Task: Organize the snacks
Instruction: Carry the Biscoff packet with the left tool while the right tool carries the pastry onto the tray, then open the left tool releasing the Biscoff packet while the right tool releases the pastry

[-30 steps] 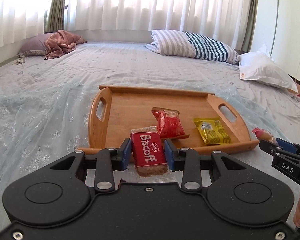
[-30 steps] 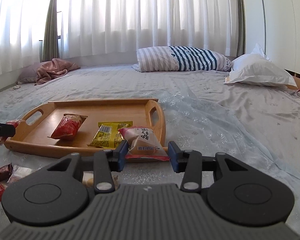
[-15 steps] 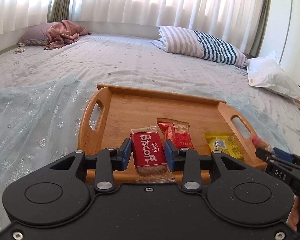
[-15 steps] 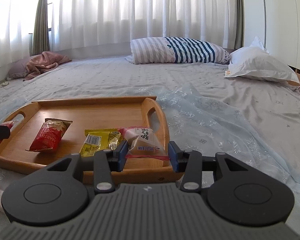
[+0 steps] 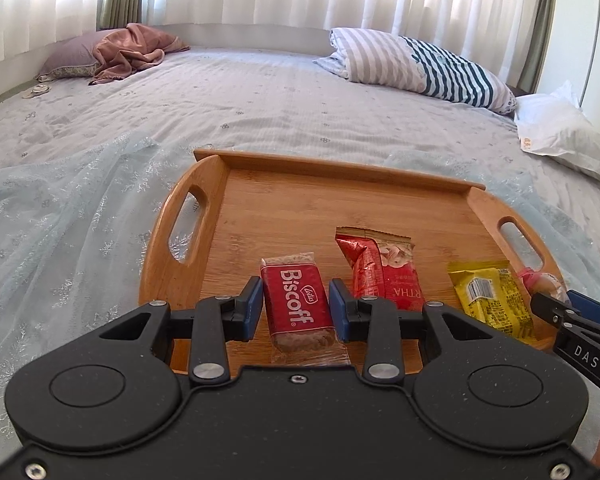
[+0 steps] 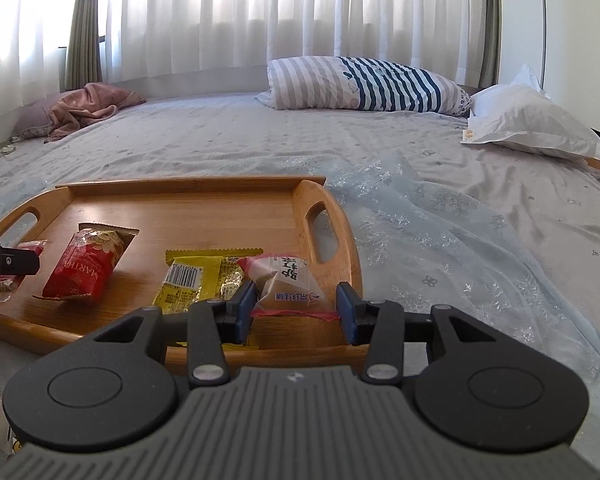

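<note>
While the bed [image 5: 260, 92] carried everything, the wooden tray [image 5: 332, 166] was seen resting on a pale lace cloth [image 5: 60, 216] spread over the bed's near part. Two snacks were already lying flat on the tray floor, toward its near edge: a red packet [image 5: 380, 268] about midway along that edge and a yellow packet [image 5: 492, 300] between it and the tray's right handle. Two more were being brought in and had not yet been set down. The Biscoff biscuit [image 5: 296, 306] was gripped between the closed jaws of the left gripper [image 5: 296, 306], held above the near-left part of the tray beside the red packet. A white-and-pink wrapped snack [image 6: 288, 284] was clamped in the right gripper [image 6: 296, 306], poised over the near-right corner, just beside the yellow packet and close to the right handle. By that reckoning the work was judged roughly half done: two packets placed, two only needing release. Whether further snacks remained off the tray could not be told from these views.
</note>
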The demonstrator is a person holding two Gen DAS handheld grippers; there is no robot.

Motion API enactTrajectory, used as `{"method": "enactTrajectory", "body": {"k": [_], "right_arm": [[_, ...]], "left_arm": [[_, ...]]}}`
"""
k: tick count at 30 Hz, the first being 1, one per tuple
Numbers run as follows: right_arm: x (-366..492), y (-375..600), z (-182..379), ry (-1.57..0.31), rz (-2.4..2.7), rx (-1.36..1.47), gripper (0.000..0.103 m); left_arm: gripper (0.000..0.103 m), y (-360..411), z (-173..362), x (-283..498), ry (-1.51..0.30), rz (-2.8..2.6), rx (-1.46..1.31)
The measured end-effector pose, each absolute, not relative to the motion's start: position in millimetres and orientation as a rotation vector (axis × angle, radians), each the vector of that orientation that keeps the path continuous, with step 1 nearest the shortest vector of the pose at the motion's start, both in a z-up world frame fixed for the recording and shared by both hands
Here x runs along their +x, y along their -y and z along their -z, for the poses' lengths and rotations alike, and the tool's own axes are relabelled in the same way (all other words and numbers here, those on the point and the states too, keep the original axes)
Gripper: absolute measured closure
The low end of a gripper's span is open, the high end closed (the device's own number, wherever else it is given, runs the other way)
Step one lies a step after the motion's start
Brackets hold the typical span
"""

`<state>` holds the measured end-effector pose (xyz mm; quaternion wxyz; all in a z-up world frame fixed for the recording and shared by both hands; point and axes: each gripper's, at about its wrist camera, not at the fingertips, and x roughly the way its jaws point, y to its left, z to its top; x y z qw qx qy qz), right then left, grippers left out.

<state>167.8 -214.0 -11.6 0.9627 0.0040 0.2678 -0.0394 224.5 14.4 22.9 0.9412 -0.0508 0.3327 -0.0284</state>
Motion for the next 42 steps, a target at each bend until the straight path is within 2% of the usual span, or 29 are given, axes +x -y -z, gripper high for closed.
{"method": "enactTrajectory", "body": {"k": [40, 42], "right_arm": [[175.8, 214.8, 17.8, -0.57, 0.037, 0.038, 0.052], [174.9, 214.6, 17.5, -0.569, 0.034, 0.039, 0.052]], "left_arm": [[0.07, 9.7, -6.9, 234.7, -0.707, 0.09, -0.019], [0.068, 9.2, -7.5, 234.8, -0.709, 0.092, -0.02]]}}
